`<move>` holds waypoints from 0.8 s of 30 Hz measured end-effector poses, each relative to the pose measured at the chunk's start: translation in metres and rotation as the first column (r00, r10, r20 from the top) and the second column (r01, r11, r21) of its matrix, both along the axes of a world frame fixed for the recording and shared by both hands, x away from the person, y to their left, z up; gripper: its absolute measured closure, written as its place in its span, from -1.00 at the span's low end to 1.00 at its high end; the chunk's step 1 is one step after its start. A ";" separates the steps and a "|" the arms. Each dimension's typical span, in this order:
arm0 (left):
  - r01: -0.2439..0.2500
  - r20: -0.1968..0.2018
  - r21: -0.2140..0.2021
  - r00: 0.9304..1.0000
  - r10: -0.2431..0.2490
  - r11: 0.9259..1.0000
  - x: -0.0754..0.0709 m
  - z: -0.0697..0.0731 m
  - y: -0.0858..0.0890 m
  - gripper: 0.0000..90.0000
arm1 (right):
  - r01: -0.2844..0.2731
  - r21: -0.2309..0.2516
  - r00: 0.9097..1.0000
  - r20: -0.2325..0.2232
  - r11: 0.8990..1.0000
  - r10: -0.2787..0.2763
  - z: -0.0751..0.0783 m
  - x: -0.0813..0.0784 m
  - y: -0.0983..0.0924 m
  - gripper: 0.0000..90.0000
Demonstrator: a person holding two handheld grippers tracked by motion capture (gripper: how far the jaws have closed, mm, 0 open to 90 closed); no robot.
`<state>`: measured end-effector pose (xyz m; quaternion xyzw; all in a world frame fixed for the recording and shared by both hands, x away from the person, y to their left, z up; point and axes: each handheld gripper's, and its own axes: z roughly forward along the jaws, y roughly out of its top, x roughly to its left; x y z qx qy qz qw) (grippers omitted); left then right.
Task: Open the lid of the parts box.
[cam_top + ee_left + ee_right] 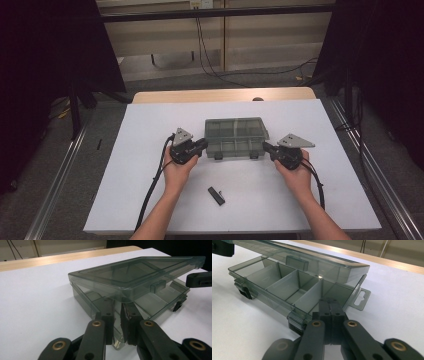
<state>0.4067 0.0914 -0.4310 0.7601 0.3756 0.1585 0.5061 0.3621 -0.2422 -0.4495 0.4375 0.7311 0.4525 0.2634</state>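
A smoky clear compartment box (235, 131) lies in the middle of the white table top. Its lid (130, 275) is raised a little over the base (82, 296). The dividers and empty compartments (287, 286) show beneath the lid (312, 258). My left gripper (204, 145) is at the box's front left corner. Its jaws (117, 312) stand a narrow gap apart with the clear corner wall between them, tips under the lid's edge. My right gripper (265, 146) is at the front right corner, shut (329, 302) with nothing between its pads and its tip under the lid's corner.
A small black bar (216, 195) lies on the white sheet (150, 190) near the front edge, between the forearms. A hang tab (361, 298) sticks out of the box's right end. The wooden table edge (220, 95) runs behind. Metal rails and dark stands flank the table.
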 end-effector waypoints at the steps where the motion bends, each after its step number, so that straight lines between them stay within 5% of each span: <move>1: -0.002 -0.002 0.002 1.000 0.002 1.000 0.000 0.000 0.000 0.80 | 0.001 -0.003 1.000 0.003 1.000 -0.001 0.000 0.000 0.000 1.00; 24: -0.043 0.039 0.002 0.998 0.043 0.999 0.009 0.013 -0.003 0.78 | 0.004 -0.001 1.000 0.010 1.000 -0.004 -0.001 -0.001 0.001 1.00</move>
